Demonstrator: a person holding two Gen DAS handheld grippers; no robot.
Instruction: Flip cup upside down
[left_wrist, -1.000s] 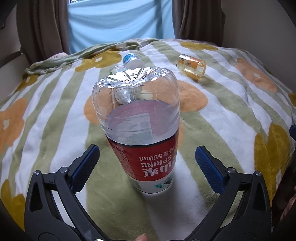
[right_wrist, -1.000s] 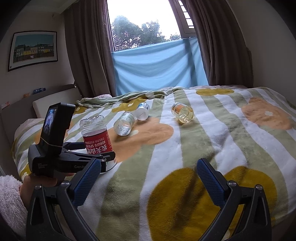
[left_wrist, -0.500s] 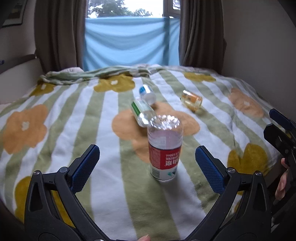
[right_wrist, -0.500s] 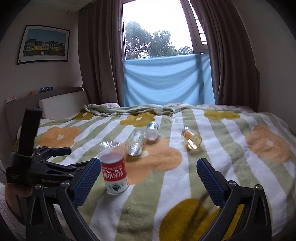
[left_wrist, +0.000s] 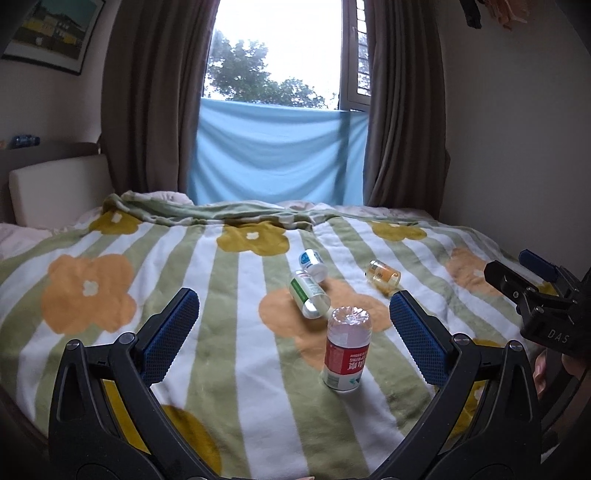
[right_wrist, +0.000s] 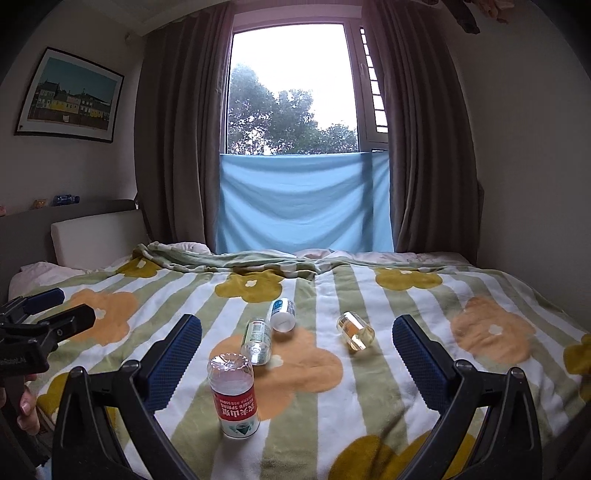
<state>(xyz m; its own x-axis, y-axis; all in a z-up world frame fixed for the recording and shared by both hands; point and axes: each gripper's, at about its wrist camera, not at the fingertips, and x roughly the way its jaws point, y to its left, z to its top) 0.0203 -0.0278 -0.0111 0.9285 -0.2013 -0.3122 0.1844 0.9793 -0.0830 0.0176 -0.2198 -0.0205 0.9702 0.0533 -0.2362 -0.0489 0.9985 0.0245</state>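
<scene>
Cup (left_wrist: 347, 354), red label: long axis vertical, closed base up, mouth down on blanket (left_wrist: 229, 369), print inverted. Sits ahead of left gripper (left_wrist: 293, 332), inside span, nearer right finger, no contact. From right gripper (right_wrist: 297, 360): just ahead of left finger. Both grippers wide open, empty. Three other cups (left_wrist: 309, 299) lie on sides beyond fingertips, apart from it. Open blanket around.

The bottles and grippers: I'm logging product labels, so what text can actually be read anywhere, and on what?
"SPRING", printed upside down: red label of the inverted cup.
"DAS": body of the right gripper.
Green-labelled bottle, blue-labelled bottle, amber jar: print too small to read.
</scene>
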